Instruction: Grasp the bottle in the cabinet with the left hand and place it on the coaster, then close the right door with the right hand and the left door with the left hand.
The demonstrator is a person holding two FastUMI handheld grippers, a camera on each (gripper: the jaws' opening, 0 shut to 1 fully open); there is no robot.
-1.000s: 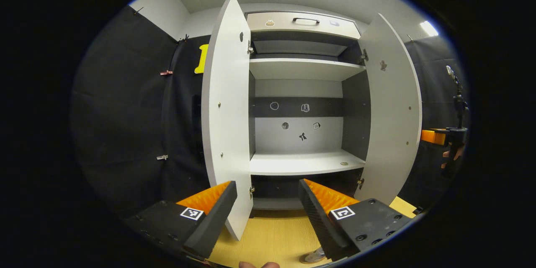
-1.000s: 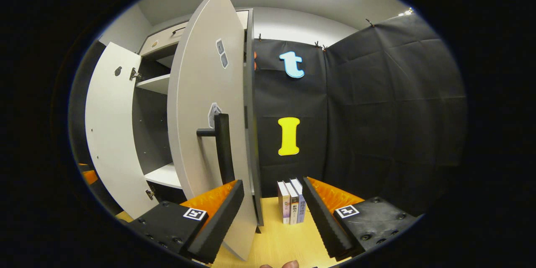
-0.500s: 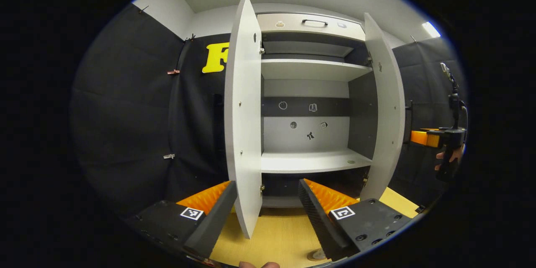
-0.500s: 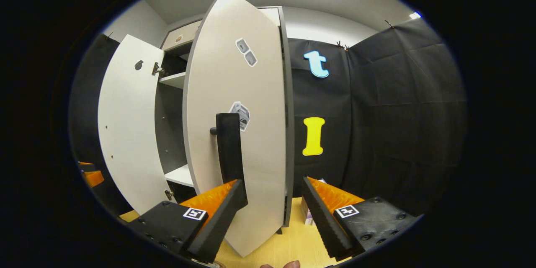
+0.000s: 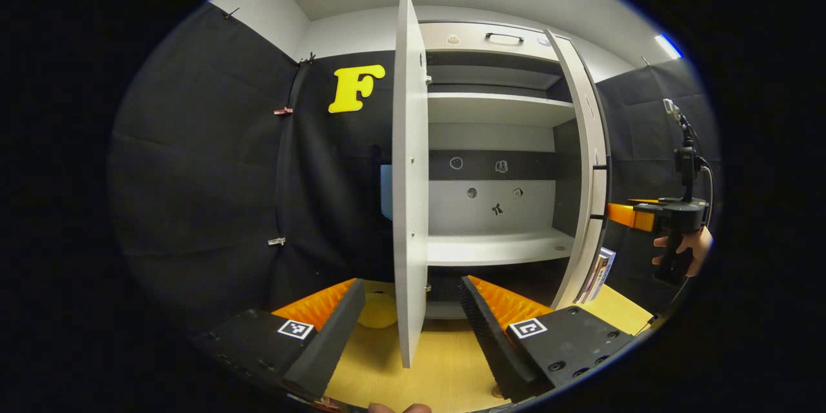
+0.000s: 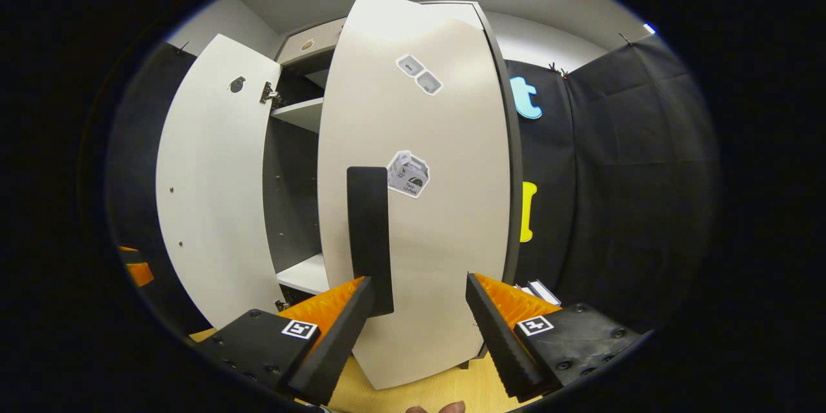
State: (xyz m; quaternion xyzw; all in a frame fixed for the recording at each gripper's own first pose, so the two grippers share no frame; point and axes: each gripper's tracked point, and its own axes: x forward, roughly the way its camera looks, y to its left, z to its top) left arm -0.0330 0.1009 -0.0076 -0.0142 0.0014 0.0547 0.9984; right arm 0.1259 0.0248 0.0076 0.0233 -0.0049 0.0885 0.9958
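No bottle could be made out on the cabinet's lower shelf (image 5: 497, 248), which lay bare, and a pale round shape on the table (image 5: 445, 368) to the left of the left door (image 5: 410, 206) was judged to be possibly the coaster, though neither it nor the bottle could be identified with confidence. From this the placing step was taken to be done and the door-closing phase to be under way. Over the last second the right door (image 6: 423, 206) had been swung a good way towards the cabinet: its outer face with the stickers was now turned almost squarely to the right gripper view, where earlier it had been seen near edge-on, and in the left gripper view it had narrowed to a thin sliver at the cabinet's right side. The right gripper (image 6: 416, 310) was held released, jaws spread, with the door's black handle (image 6: 369, 239) just above its left finger; whether contact was made could not be told. The left door had also been brought from an oblique angle to edge-on before the left gripper (image 5: 413, 310), which was likewise spread wide and grasping nothing. The right door was judged not yet fully shut, so a further push remained before the left door's turn.
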